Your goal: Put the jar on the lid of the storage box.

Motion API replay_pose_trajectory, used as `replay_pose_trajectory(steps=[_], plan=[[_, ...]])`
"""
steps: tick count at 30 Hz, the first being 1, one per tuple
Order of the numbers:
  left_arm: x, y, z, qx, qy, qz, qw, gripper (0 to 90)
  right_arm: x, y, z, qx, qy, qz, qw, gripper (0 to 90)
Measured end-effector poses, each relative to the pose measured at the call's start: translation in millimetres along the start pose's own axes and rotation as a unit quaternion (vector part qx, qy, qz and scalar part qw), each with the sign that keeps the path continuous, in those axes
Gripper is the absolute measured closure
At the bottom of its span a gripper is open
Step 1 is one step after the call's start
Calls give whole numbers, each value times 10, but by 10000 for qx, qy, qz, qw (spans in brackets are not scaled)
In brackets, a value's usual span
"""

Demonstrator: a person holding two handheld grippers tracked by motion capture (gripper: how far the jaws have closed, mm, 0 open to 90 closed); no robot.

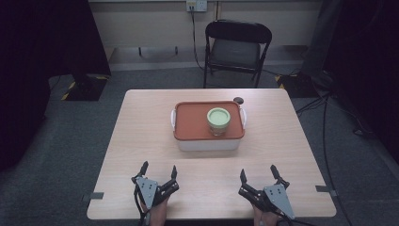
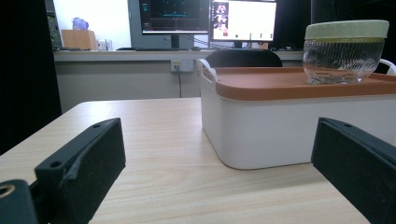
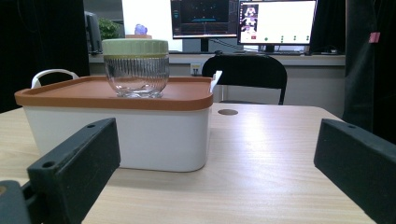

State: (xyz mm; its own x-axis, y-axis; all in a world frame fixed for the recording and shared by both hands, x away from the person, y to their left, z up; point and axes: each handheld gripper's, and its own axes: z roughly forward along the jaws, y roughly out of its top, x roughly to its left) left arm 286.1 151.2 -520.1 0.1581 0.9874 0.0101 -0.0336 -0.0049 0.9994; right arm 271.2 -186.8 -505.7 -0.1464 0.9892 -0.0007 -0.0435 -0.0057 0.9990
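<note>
A white box (image 1: 207,143) with an orange lid (image 1: 193,122) stands at the middle of the wooden table (image 1: 141,141). On the lid's right part rests a ribbed glass jar with a pale green lid (image 1: 218,120). The same box (image 2: 261,130) and jar (image 2: 344,51) fill the right of the left gripper view, and the box (image 3: 140,135) and jar (image 3: 135,67) sit at the left of the right gripper view. My left gripper (image 1: 159,170) and right gripper (image 1: 258,173) rest near the table's front edge, both open and holding nothing, well short of the box.
A small dark disc (image 1: 239,100) lies on the table behind the box. A black folding chair (image 1: 235,47) stands past the far edge. Monitors (image 3: 243,21) sit on a desk at the back. Bare table lies on both sides of the box.
</note>
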Motion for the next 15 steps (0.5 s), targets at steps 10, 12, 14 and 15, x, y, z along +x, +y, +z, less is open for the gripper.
replay_pose_trajectory(steps=[10, 12, 14, 15], plan=[[0, 0, 0, -1, 1, 0, 10000, 25, -16, -110, 5, 100, -11, 82, 9999, 0], [0, 0, 0, -1, 1, 0, 10000, 25, -23, -121, 5, 133, -27, 89, 9999, 0], [0, 0, 0, -1, 1, 0, 10000, 25, -25, -125, 0, 106, -19, 105, 9999, 0], [0, 0, 0, 0, 1, -1, 10000, 25, -23, -125, -1, 112, -27, 79, 9999, 0]])
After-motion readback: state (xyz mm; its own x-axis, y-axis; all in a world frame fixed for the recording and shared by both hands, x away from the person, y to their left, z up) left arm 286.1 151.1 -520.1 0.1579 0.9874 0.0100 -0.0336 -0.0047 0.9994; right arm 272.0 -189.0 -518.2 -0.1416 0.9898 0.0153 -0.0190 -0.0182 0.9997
